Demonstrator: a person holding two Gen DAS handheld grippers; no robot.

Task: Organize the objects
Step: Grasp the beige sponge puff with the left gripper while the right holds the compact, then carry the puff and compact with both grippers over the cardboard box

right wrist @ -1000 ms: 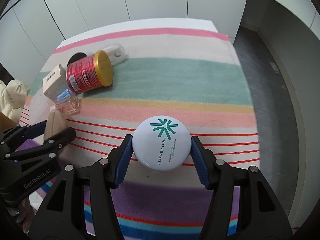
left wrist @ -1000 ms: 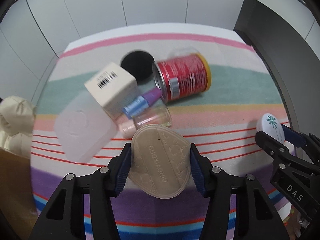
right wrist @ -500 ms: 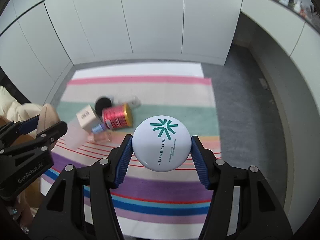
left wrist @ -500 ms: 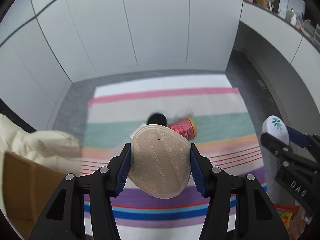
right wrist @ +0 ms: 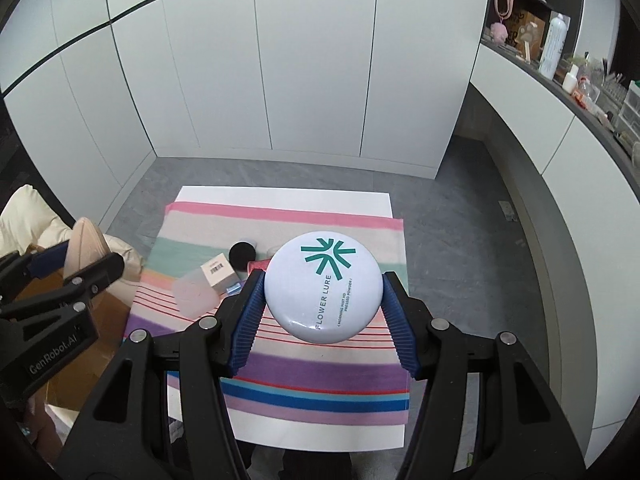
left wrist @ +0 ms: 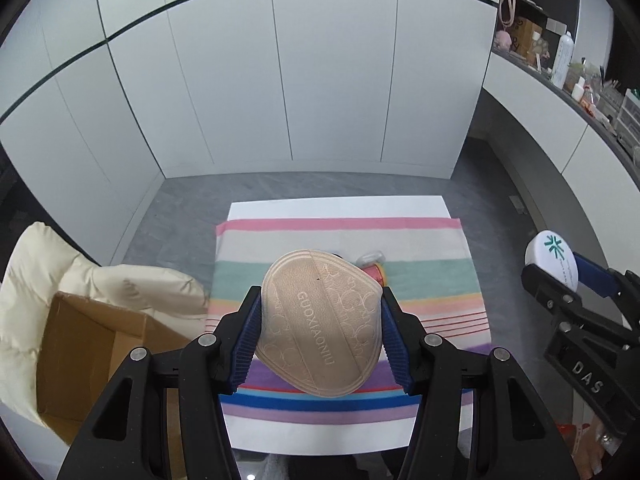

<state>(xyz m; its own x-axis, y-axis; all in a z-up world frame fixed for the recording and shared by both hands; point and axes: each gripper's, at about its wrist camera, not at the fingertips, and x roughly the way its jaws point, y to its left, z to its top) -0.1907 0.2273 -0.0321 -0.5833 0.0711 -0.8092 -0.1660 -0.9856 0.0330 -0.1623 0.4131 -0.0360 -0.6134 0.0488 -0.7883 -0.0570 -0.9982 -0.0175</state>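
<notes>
My left gripper (left wrist: 320, 336) is shut on a beige heart-shaped compact (left wrist: 318, 322) marked GUOXIAONIU, held high above the striped cloth (left wrist: 420, 280). My right gripper (right wrist: 323, 294) is shut on a white round powder compact (right wrist: 322, 286) with a teal logo, also high above the cloth. On the cloth far below lie a red can (left wrist: 376, 272), a beige box (right wrist: 218, 276), a black round lid (right wrist: 242, 254) and a frosted pink case (right wrist: 194, 294). The right gripper also shows at the right edge of the left wrist view (left wrist: 560, 268).
An open cardboard box (left wrist: 84, 344) stands left of the table beside a cream padded jacket (left wrist: 120, 284). White cabinet doors (left wrist: 280, 80) stand behind the table. A shelf with bottles (right wrist: 556, 48) runs along the right wall. Grey floor surrounds the table.
Both grippers have risen far above the table with their compacts still held; the cloth and its objects now look small and distant.
</notes>
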